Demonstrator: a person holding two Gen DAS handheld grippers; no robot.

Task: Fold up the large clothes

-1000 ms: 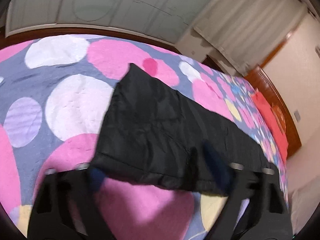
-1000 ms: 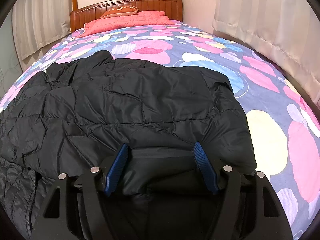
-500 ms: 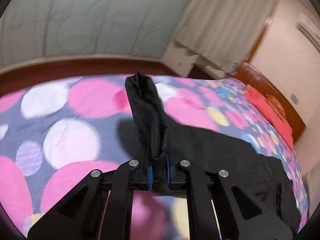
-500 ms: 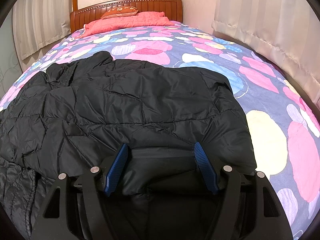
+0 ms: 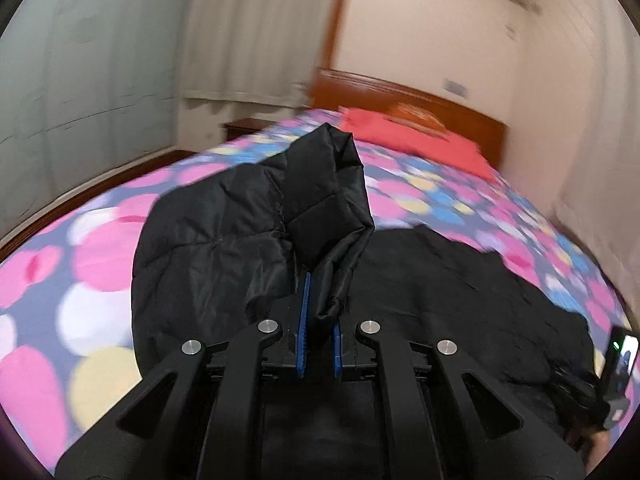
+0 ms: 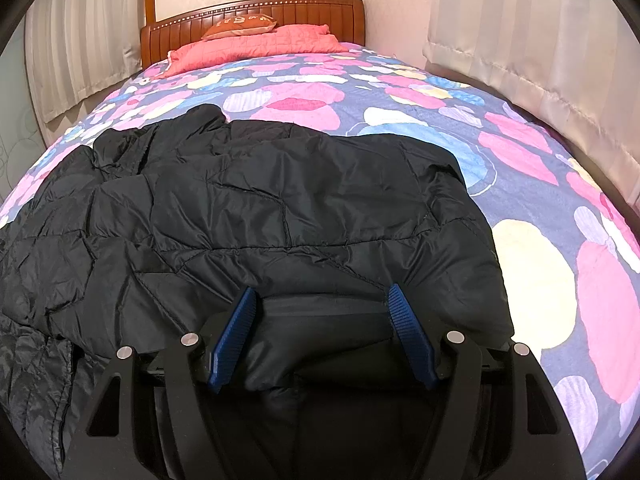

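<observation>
Two grippers work on one black puffer jacket [image 6: 280,208] that lies spread across the bed, on the bedspread [image 6: 532,152] with its pink, white, blue and yellow spots. On the left side, the left gripper [image 5: 318,320] is clamped tight on a sleeve [image 5: 326,184] of the jacket; the blue pads [image 5: 305,320] pinch the quilted cloth between them, and the sleeve stands up from the jaws in a bunched fold, lifted clear of the bedspread. The rest of the jacket hangs down from that fold and spreads to the right over the bed. In this view the room is blurred. Further right, the right gripper [image 6: 322,320] rests low on the near edge of the jacket. Its jaws stand wide apart, and a thick fold of the black cloth lies between the blue fingers [image 6: 406,328]; whether the pads press on the cloth I cannot tell. Beyond the jacket, at the far end of the bed, a red quilted pillow [image 6: 256,46] and an orange cushion [image 6: 240,26] lie against the wooden headboard [image 6: 320,10]. Pale curtains [image 6: 540,40] hang along the right side.
</observation>
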